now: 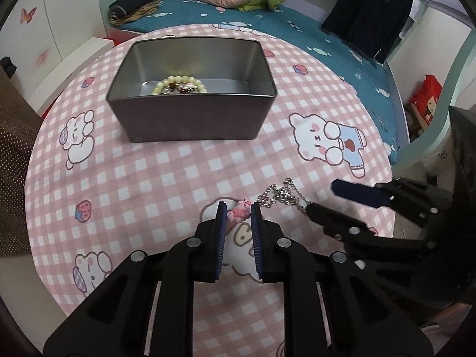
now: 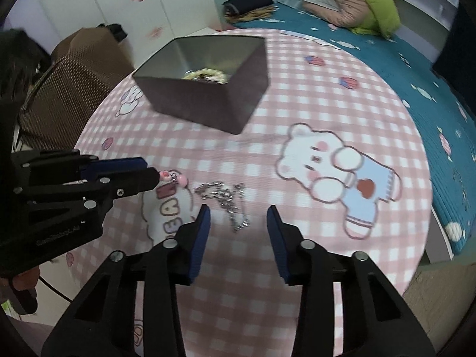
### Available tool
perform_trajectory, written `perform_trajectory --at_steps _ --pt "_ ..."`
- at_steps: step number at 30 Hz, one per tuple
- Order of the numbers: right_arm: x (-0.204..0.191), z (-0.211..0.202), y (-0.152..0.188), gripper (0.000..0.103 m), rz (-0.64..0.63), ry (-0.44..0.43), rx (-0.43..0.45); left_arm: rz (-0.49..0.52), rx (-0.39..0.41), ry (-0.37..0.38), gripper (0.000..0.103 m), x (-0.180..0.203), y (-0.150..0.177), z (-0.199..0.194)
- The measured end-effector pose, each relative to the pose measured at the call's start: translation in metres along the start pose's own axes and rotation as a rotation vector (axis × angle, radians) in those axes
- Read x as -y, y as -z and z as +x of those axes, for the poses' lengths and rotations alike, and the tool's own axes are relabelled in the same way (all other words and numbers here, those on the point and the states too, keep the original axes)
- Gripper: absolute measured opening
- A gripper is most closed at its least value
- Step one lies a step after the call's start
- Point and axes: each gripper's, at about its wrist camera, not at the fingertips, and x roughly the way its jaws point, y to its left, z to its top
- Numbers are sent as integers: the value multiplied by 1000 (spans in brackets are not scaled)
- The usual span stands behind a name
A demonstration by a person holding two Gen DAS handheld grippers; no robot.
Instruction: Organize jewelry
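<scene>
A pink charm (image 1: 239, 211) on a silver chain (image 1: 282, 195) lies on the pink checked tablecloth. My left gripper (image 1: 239, 208) has its jaws closed in on the charm from both sides. In the right wrist view the left gripper (image 2: 154, 172) holds the charm (image 2: 174, 177) at its tip, and the chain (image 2: 227, 199) trails on the cloth. My right gripper (image 2: 238, 211) is open, low over the chain's end; it also shows in the left wrist view (image 1: 322, 196). A grey metal tin (image 1: 190, 89) holds a pale bead bracelet (image 1: 178, 84).
The round table (image 1: 148, 178) has the tin (image 2: 205, 89) at its far side. A bed with teal cover (image 1: 327, 44) lies behind the table. A brown chair (image 2: 74, 83) stands at the table's left edge.
</scene>
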Motion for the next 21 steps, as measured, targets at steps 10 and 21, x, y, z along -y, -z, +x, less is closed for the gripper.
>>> perform_trajectory --at_steps 10,21 --pt "-32 17 -15 25 -101 17 -2 -16 16 33 16 -16 1 -9" --pt "-41 42 -19 17 -99 43 -50 -32 5 39 16 -36 5 -9"
